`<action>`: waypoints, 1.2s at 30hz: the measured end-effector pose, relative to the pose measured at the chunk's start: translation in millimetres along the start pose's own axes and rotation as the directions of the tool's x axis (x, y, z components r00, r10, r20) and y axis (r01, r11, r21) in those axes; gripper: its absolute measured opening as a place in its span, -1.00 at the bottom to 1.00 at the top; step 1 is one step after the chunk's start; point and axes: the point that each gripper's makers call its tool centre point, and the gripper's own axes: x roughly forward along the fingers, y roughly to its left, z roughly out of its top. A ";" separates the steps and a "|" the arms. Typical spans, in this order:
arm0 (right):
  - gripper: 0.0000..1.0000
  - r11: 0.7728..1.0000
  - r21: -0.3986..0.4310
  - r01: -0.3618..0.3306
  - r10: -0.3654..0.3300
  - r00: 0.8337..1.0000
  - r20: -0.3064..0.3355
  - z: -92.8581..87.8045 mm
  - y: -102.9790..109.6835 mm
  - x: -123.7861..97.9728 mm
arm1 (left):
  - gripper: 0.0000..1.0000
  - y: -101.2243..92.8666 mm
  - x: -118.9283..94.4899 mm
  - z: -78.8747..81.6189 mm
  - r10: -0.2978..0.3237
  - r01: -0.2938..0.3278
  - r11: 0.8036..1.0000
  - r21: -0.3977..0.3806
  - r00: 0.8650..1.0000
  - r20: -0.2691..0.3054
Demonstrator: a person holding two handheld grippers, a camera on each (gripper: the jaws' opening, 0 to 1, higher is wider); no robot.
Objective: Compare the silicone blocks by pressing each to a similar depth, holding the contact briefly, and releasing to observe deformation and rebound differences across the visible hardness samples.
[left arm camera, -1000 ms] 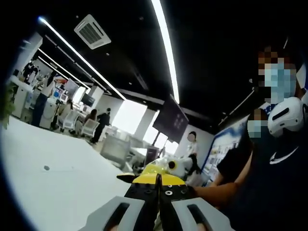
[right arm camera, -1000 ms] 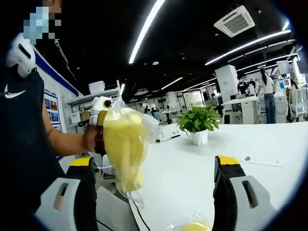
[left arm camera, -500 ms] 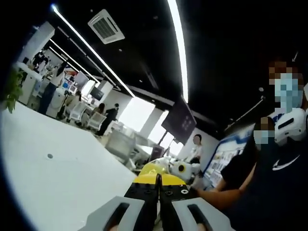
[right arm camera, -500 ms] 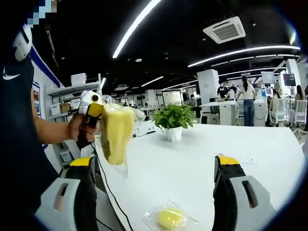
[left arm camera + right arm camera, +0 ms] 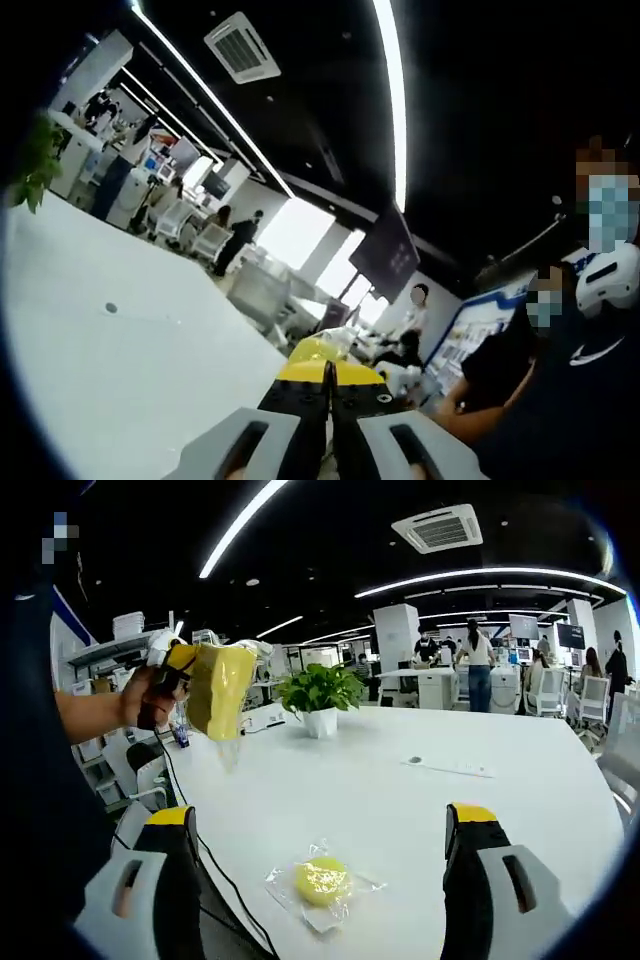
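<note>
The bagged yellow block (image 5: 220, 688) has been carried farther off over the desk (image 5: 400, 800), gripped by the left claw (image 5: 190, 670), whose jaws are pressed together. The right claw (image 5: 320, 825) is held wide, nothing between its jaws. A second bagged block (image 5: 322, 882) lies below; a potted plant (image 5: 320, 695) stands beyond.

- The white bench (image 5: 400, 810) spreads out ahead of the right hand-held gripper (image 5: 325, 880), which is open above its near edge.
- A round yellow block in a clear wrapper (image 5: 320, 882) lies on the bench between that gripper's jaws.
- Further ahead, a potted green plant (image 5: 320, 695) stands on the bench.
- A flat white strip (image 5: 450, 768) lies ahead and to the right.
- A black cable (image 5: 205, 845) trails along the bench's left edge.
</note>
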 end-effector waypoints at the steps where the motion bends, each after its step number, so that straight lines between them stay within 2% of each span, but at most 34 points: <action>1: 0.93 1.000 -0.006 0.010 -0.010 1.000 -0.011 -3.5 -2.0 -2.0 | -1.00 0.3 -0.2 -0.8 0.000 0.000 1.000 -0.006 1.000 -0.003; 6: 0.93 0.998 -0.005 0.067 -0.067 0.997 -0.037 -15.9 -14.6 -14.7 | -1.00 2.9 -1.3 -0.8 0.006 -0.006 1.000 -0.018 1.000 -0.001; 13: 0.93 0.996 0.016 0.087 -0.086 0.994 -0.060 -27.1 -19.3 -22.4 | -1.00 9.4 -4.6 -3.2 0.019 -0.019 0.999 -0.042 1.000 -0.001; 18: 0.93 0.996 -0.003 0.091 -0.091 0.993 -0.068 -31.5 -18.5 -21.1 | -1.00 13.1 -4.8 -4.9 0.025 -0.026 0.999 -0.045 1.000 -0.005; 27: 0.93 0.995 0.027 0.094 -0.092 0.992 -0.092 -48.8 -16.5 -22.1 | -1.00 36.1 -12.1 -26.9 0.066 -0.070 0.993 -0.091 0.997 -0.043; 36: 0.93 0.994 0.034 0.106 -0.103 0.992 -0.079 -46.7 -21.9 -23.6 | -1.00 52.7 -15.0 -40.8 0.084 -0.091 0.986 -0.140 0.995 -0.057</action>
